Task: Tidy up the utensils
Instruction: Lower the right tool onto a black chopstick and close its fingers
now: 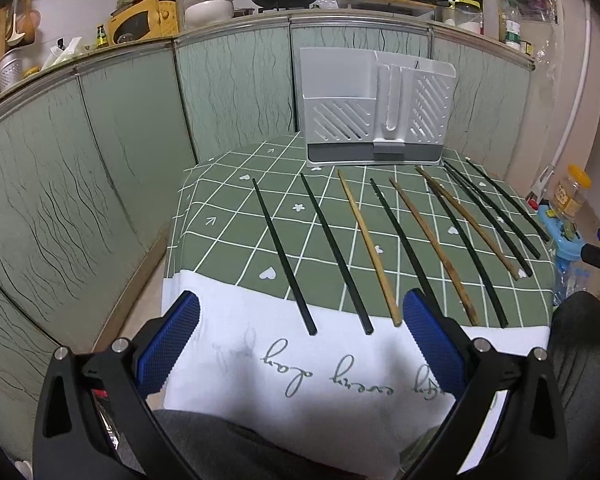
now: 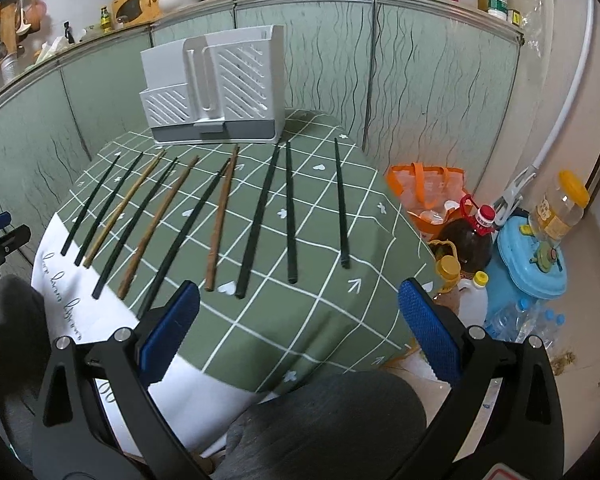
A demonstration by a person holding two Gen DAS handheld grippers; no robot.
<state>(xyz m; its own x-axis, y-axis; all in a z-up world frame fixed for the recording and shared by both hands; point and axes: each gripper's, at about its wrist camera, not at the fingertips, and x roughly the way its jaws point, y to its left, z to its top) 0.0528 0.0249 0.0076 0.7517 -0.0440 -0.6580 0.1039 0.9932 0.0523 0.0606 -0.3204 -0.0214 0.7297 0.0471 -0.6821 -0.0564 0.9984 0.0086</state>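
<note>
Several chopsticks lie side by side on a green checked tablecloth (image 1: 236, 216): dark ones such as the leftmost (image 1: 284, 258) and brown wooden ones (image 1: 370, 248). They also show in the right wrist view, dark (image 2: 342, 204) and wooden (image 2: 222, 216). A white slotted utensil holder (image 1: 374, 108) stands upright at the table's far edge; it also shows in the right wrist view (image 2: 216, 92). My left gripper (image 1: 300, 344) is open and empty above the near white cloth edge. My right gripper (image 2: 300, 328) is open and empty above the table's near right corner.
Green cabinet doors (image 1: 100, 160) wall the left and back. On the floor to the right stand an orange bag (image 2: 428, 188), a dark oil bottle (image 2: 468, 240), a blue container (image 2: 528, 264) and a yellow-lidded jar (image 2: 560, 208). My knees (image 2: 332, 420) are below the table edge.
</note>
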